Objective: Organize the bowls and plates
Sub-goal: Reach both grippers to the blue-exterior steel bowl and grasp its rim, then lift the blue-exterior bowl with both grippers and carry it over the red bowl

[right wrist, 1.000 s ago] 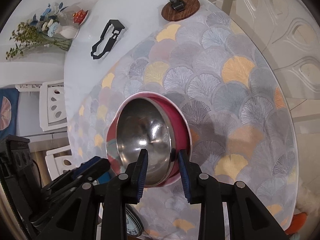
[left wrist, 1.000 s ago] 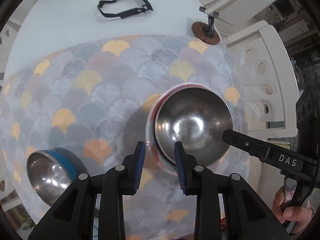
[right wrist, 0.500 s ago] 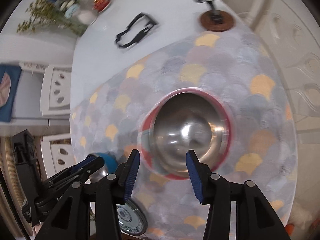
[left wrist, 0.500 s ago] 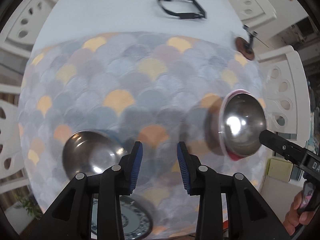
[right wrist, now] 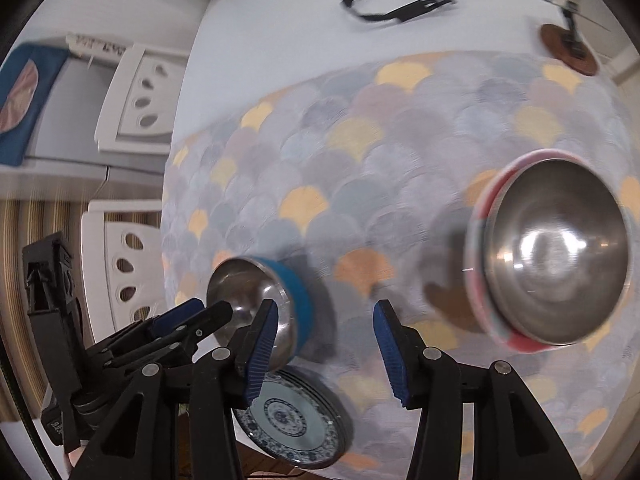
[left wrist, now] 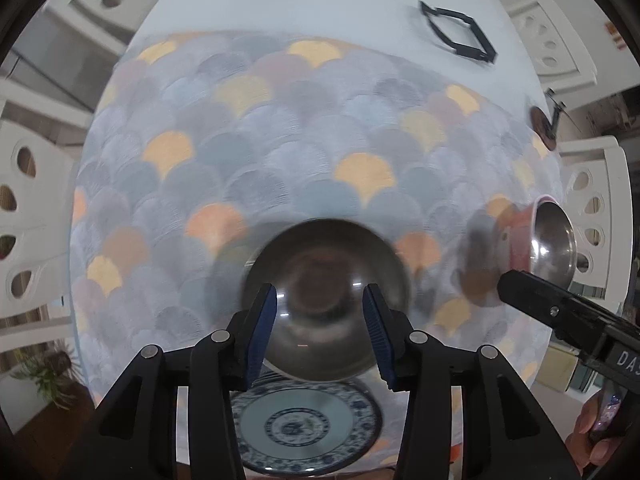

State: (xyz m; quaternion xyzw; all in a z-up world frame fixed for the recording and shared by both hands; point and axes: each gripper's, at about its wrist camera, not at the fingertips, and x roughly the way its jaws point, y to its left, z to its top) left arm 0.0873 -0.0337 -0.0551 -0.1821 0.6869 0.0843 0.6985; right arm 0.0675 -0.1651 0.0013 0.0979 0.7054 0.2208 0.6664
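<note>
A steel bowl with a blue outside stands near the table's front edge. My left gripper is open, its fingers over the bowl's near rim. A blue-and-white patterned plate lies just in front of the bowl. To the right, a steel bowl sits nested in a pink bowl. My right gripper is open and empty over the cloth between the two bowl groups; its body shows in the left wrist view.
The round table carries a scallop-patterned cloth. A black frame-shaped object and a small stand on a wooden disc lie at the far side. White chairs surround the table.
My left gripper swung left from the nested bowls to the blue-sided bowl and opened wider. My right gripper let go of the nested bowls, opened, and drew back to the left.
</note>
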